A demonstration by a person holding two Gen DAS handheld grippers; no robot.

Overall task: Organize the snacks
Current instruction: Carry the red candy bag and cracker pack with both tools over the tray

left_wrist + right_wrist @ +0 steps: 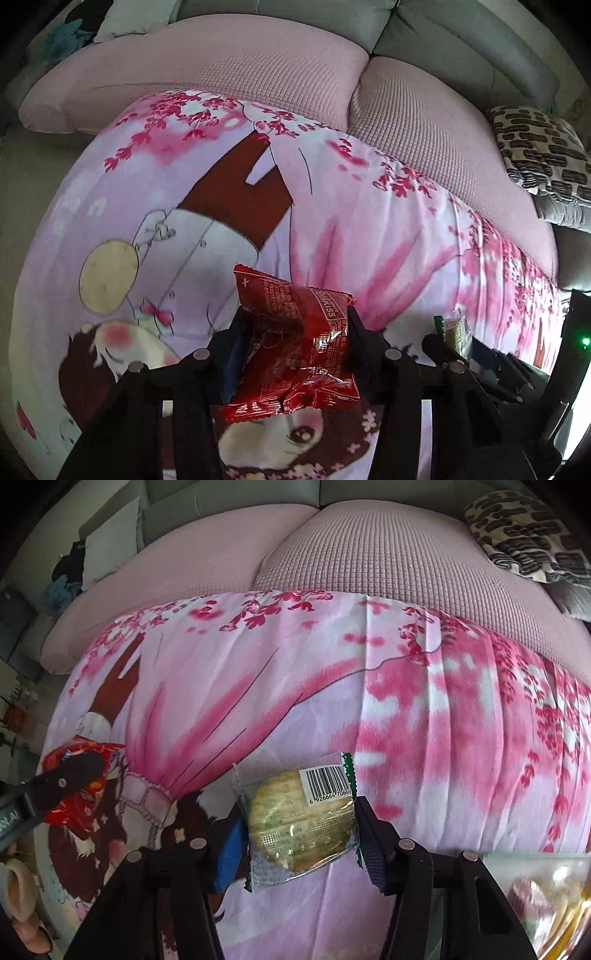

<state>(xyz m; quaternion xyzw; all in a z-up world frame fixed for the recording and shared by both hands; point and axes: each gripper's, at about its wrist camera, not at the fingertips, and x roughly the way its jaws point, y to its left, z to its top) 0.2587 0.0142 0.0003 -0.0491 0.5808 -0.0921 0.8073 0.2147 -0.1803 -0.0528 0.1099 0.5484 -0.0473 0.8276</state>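
Note:
My left gripper (pixel 295 332) is shut on a red foil snack packet (pixel 295 343) and holds it above the pink printed cloth (pixel 351 229). My right gripper (pixel 299 830) is shut on a clear packet with a round pale biscuit (pixel 295 819), green edges and a barcode label. In the right wrist view the left gripper (pixel 74 771) with its red packet (pixel 92 749) shows at the far left. In the left wrist view the right gripper (pixel 447 339) with the green-edged packet (pixel 456 328) shows at the lower right.
A pink textured sofa cushion (pixel 229 70) lies behind the cloth, with a black-and-cream patterned pillow (pixel 543 147) at the right. A clear bag of several snacks (pixel 546 897) sits at the lower right of the right wrist view. Slippers (pixel 22 893) lie at the lower left.

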